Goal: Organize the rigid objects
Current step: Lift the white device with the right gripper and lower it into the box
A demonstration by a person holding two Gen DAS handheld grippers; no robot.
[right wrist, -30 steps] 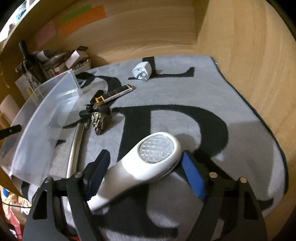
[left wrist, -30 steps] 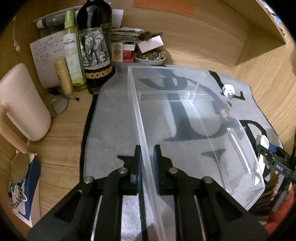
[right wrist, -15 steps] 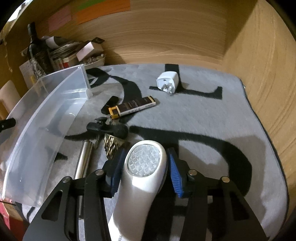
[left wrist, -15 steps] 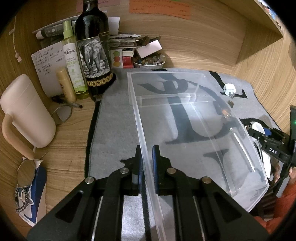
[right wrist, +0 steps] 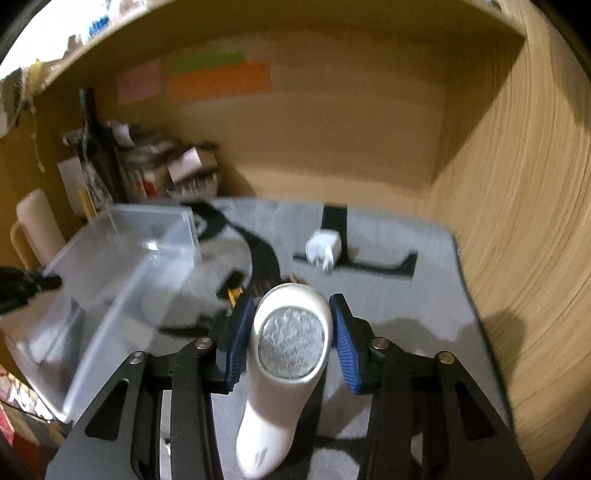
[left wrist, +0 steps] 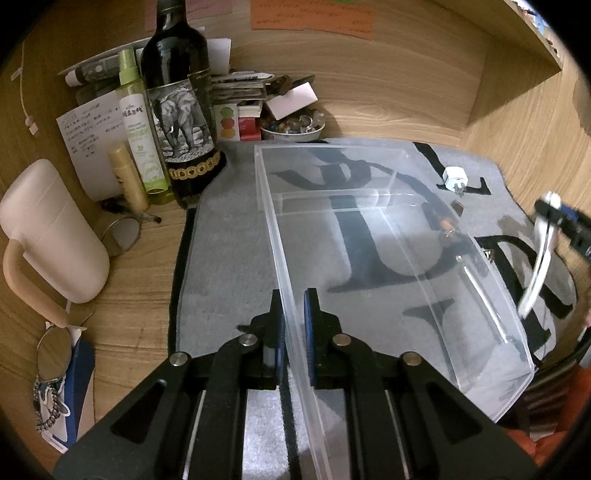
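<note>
The right wrist view is motion-blurred: the small dark items (right wrist: 236,291) behind the white lint shaver (right wrist: 288,354) cannot be identified. The shaver's handle end is cut off by the bottom edge. Writing on the wall notes (left wrist: 314,16) is unreadable.

A home desk nook, walled in wood. Sticky notes (left wrist: 314,16) hang on the back panel. A wine bottle (left wrist: 177,107), spray bottle (left wrist: 138,122) and papers (left wrist: 88,140) crowd the surface (left wrist: 140,266).

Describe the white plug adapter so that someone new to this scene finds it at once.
Start at the grey mat with black lettering. Past the clear plastic bin, toward the back wall, a small white cube lies on a black stroke: the plug adapter. Only it shows metal prongs.
</note>
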